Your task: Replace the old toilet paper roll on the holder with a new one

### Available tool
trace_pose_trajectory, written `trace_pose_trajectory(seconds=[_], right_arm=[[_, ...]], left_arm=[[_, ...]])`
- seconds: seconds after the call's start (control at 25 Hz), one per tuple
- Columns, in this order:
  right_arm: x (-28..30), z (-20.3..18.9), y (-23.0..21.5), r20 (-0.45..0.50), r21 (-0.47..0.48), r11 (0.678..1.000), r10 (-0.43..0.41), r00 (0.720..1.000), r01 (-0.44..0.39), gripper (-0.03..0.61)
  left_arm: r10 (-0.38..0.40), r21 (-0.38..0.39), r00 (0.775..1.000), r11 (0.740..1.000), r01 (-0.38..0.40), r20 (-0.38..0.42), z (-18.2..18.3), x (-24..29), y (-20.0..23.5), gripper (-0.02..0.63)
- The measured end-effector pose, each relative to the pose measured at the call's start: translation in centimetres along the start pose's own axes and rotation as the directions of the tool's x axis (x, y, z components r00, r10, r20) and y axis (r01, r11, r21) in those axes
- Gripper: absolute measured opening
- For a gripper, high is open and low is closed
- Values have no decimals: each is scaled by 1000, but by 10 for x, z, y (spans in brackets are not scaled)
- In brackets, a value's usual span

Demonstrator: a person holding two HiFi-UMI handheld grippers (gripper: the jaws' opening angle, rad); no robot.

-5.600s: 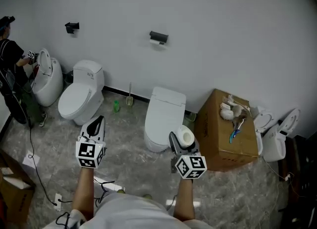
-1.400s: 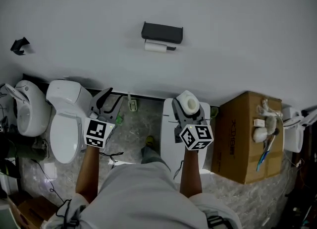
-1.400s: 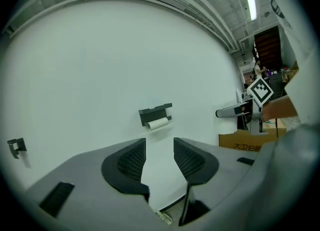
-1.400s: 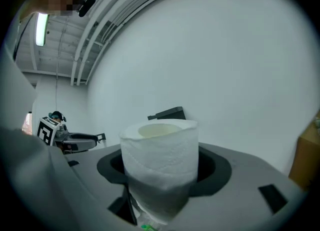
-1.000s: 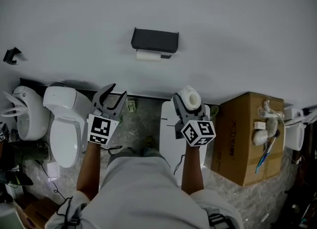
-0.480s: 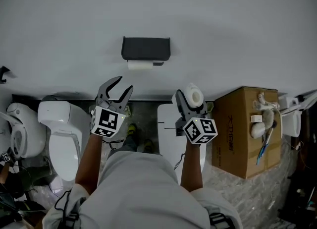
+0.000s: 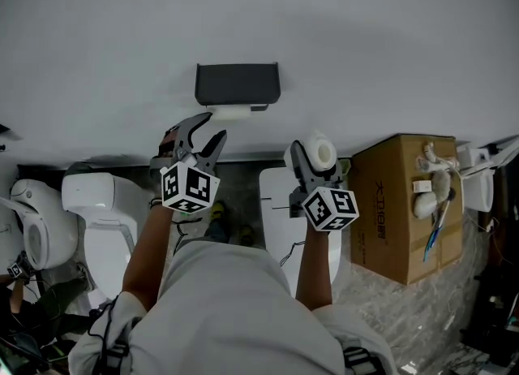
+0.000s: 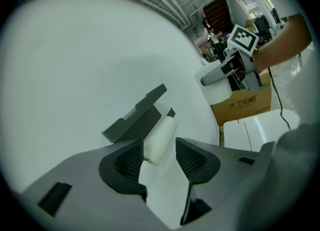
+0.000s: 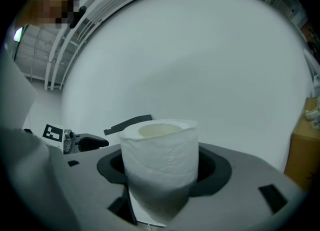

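Now left gripper (image 7: 203, 127) is empty, jaws opening, aimed at old roll (image 7: 232, 110) under wall holder (image 7: 238, 83). Ease in square and close mid-roll. Right gripper (image 7: 313, 157) clamps new roll (image 7: 321, 153); hold it aside.

Cardboard box (image 7: 389, 211) just beside a white toilet (image 7: 274, 207)

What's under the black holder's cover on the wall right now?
A thin white roll lies level just under the cover of the black holder, with a dark bar end showing at its right. The cover hides the roll's top and how it is mounted.
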State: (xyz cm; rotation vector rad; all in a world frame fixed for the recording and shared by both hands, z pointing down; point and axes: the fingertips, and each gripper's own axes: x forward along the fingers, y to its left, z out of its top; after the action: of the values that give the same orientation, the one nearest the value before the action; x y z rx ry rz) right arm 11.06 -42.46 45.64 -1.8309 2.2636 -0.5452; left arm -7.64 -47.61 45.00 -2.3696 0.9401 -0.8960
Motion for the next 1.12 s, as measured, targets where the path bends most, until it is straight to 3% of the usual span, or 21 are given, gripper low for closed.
trace_pose_trajectory(seconds=[0.16,0.48,0.8,1.12], right_arm=[[5,2,-6,5,4,1000,-15,1000,15,302],[5,5,-26,5,9,998,-55,998,55,302],[8,6,-35,-1,10,997,-77,997,77,302],[4,3,-38,-9,7,997,-75,997,75,302]], left_arm=[[-7,90,999,996,11,-50,-5,16,0,218],[-17,168,995,985,33,-95,-7,42,-1,245],[43,286,994,958,-11,-105,-8,55,-1,250],[87,330,991,943,-48,-104,-7,56,-2,247]])
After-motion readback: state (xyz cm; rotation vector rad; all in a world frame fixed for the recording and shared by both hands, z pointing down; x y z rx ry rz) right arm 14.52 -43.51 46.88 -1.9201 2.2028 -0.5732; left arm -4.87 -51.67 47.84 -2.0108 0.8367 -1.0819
